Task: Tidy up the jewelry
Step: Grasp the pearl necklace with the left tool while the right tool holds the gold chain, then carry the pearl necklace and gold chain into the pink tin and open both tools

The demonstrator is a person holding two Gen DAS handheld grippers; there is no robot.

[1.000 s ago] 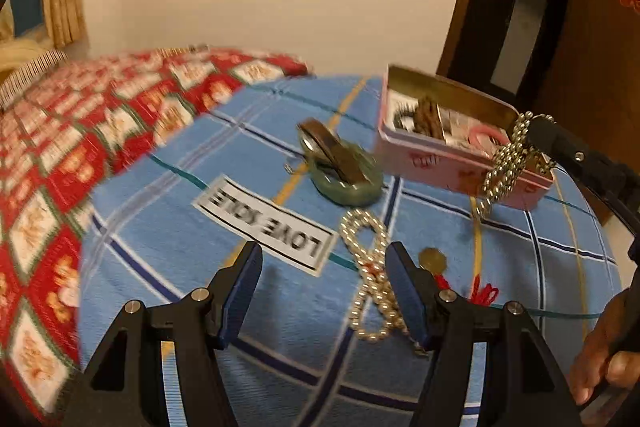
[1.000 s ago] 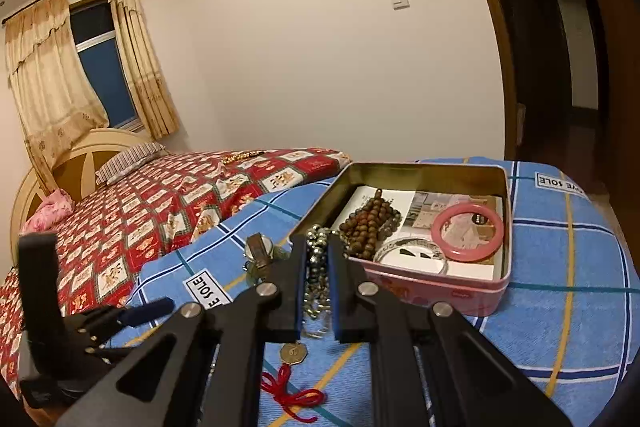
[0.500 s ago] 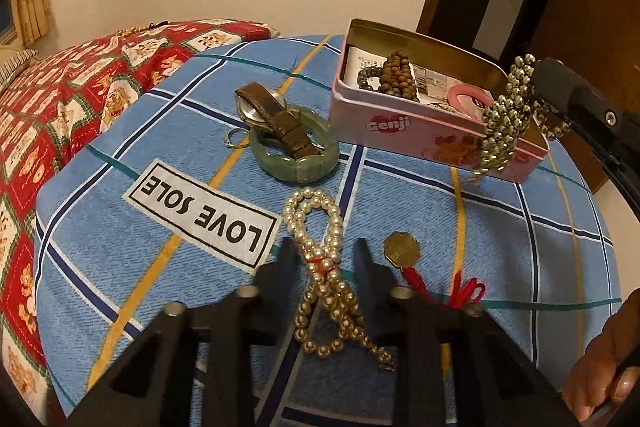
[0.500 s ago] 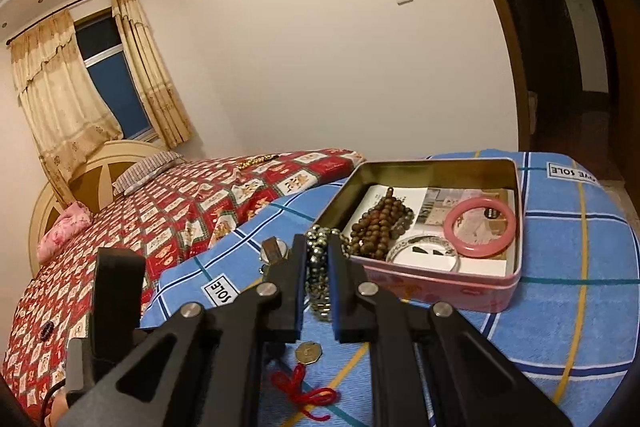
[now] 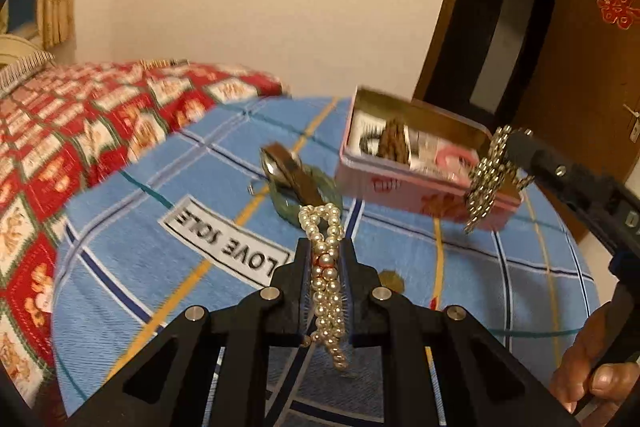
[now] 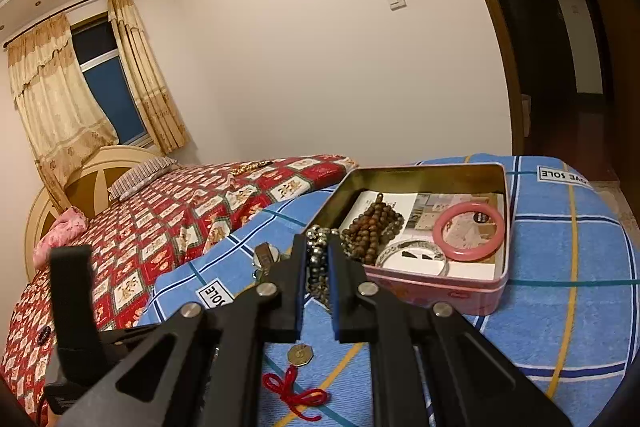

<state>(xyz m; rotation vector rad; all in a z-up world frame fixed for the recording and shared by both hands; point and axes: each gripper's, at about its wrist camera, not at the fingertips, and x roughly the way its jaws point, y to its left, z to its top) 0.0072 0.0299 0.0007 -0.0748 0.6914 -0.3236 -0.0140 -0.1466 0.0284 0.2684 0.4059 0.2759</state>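
Pearl strand (image 5: 326, 279) clamped in left tool (image 5: 326, 259), right tool (image 6: 318, 255) gripping dark bead chain (image 6: 316, 263), seemingly beside tin (image 6: 500, 283).

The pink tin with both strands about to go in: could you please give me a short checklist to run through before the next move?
1. Left tool shut on the cream pearl strand: ok.
2. Right tool shut on the dark metallic bead strand: ok.
3. Open pink rectangular tin has bare floor left: ok, between the brown wooden beads and the pink bangle.
4. Metallic strand hangs clear of the tin's rim: cannot tell.
5. Pearl strand's loose tail clear of the blue checked cloth: cannot tell.
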